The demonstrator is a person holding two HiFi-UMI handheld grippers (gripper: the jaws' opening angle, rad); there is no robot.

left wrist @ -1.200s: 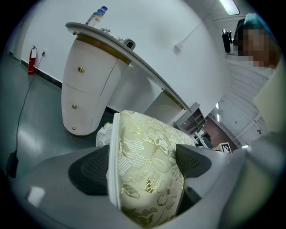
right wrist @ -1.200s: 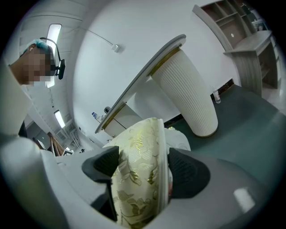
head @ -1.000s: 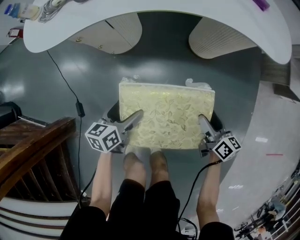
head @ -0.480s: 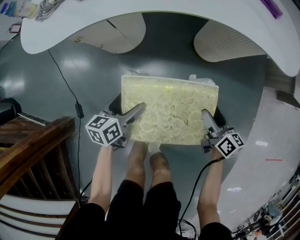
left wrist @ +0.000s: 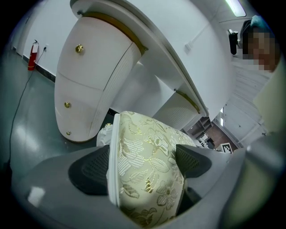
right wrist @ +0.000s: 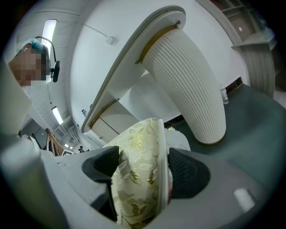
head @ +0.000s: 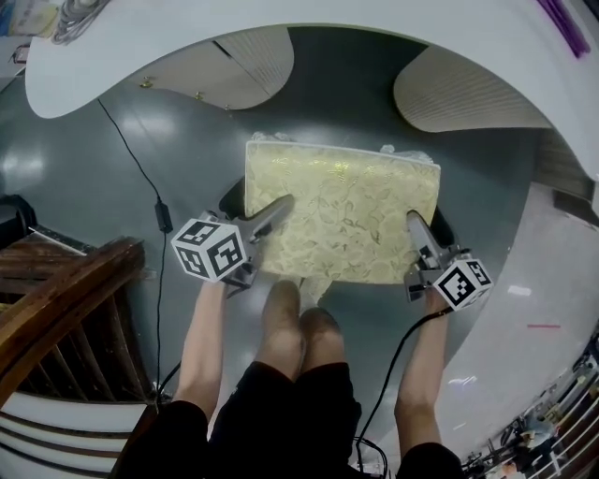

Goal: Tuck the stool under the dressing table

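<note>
Head view, stool: A cream floral-cushioned stool [head: 342,220] stands on the grey floor [head: 112,159], just short of the dressing table [head: 309,19], facing the gap between its pedestals.
Head view, long axis: The cushion's long side runs left to right, parallel with the table's front edge, and a long edge leads toward the gap.
Head view, grip: The left gripper [head: 274,210] and right gripper [head: 416,226] take the near corners, probably so the stool travels straight.
Left gripper view: The jaws are wide, clamped across the cushion's thickness. A knobbed pedestal [left wrist: 89,89] lies ahead.
Right gripper view: The jaws likewise pinch the cushion. A ribbed pedestal [right wrist: 192,85] lies ahead.
</note>
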